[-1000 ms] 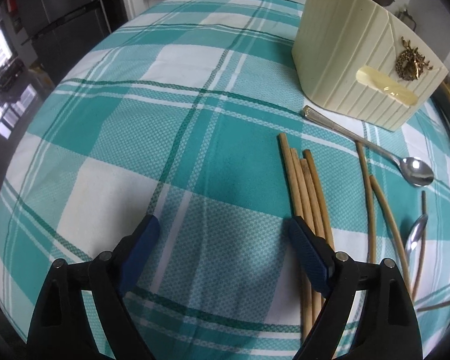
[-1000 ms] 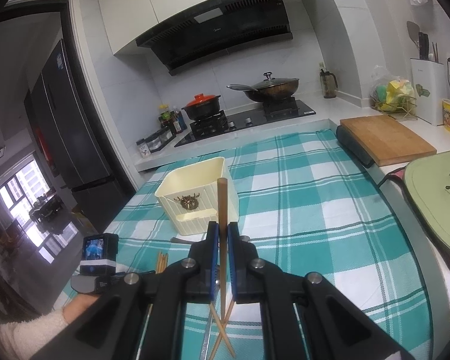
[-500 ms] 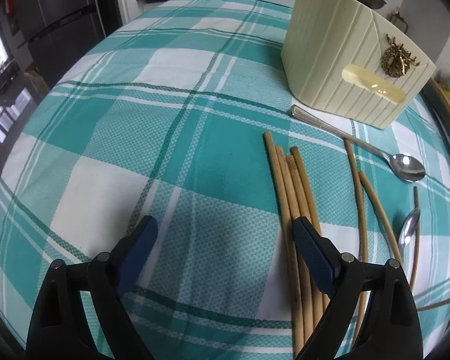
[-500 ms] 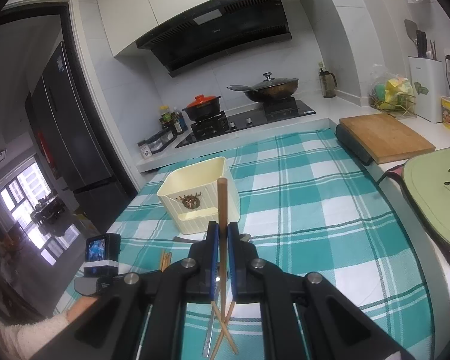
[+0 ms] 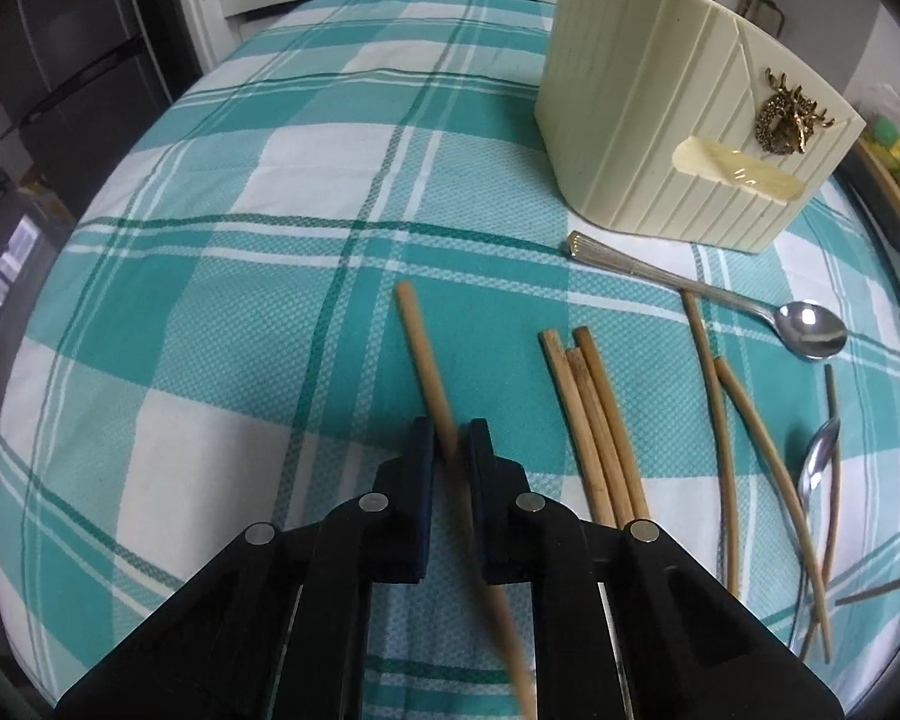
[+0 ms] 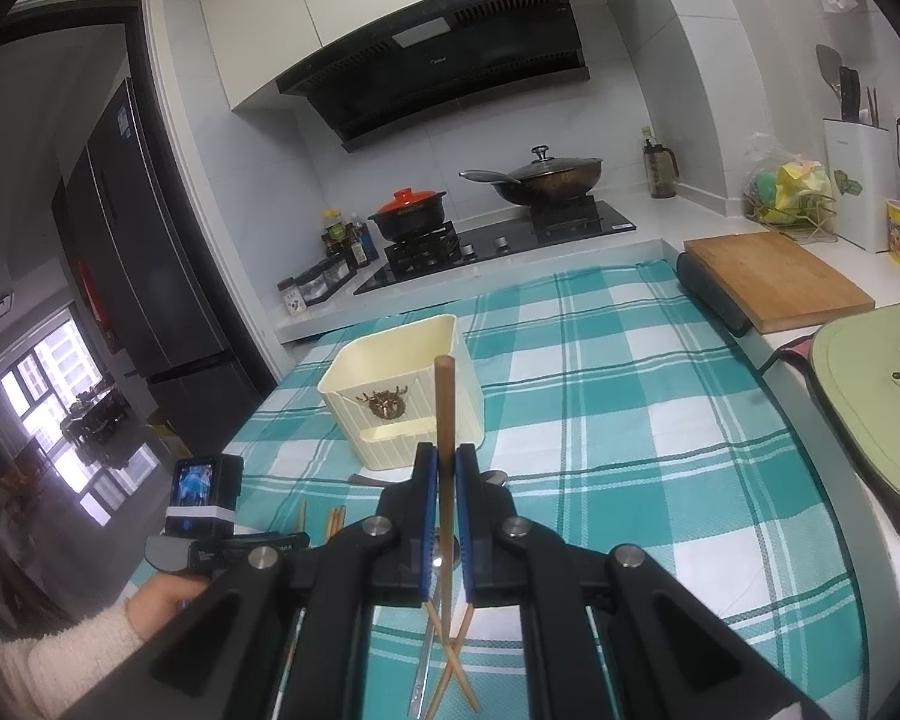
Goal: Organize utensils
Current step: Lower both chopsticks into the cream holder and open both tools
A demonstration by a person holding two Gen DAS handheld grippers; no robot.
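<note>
My left gripper (image 5: 449, 435) points down at the teal checked cloth, and its jaws are closing on a bamboo chopstick (image 5: 420, 348) with the pads pressed against it. To its right lie three more chopsticks (image 5: 588, 414) side by side. Further right are thinner chopsticks (image 5: 720, 420), a steel spoon (image 5: 810, 330) and a second spoon (image 5: 816, 468). The cream utensil holder (image 5: 648, 138) stands behind them. My right gripper (image 6: 446, 462) is shut on one upright chopstick (image 6: 444, 396), in front of the holder (image 6: 402, 396).
A wooden cutting board (image 6: 774, 276) and a pale green mat (image 6: 870, 408) sit at the table's right side. The stove with pots (image 6: 492, 228) is behind the table. A sleeved hand (image 6: 156, 600) holds the left gripper at lower left.
The left jaws went from wide open to closed on one chopstick, which now lies apart, left of the bundle. The right gripper and its chopstick have not moved.
</note>
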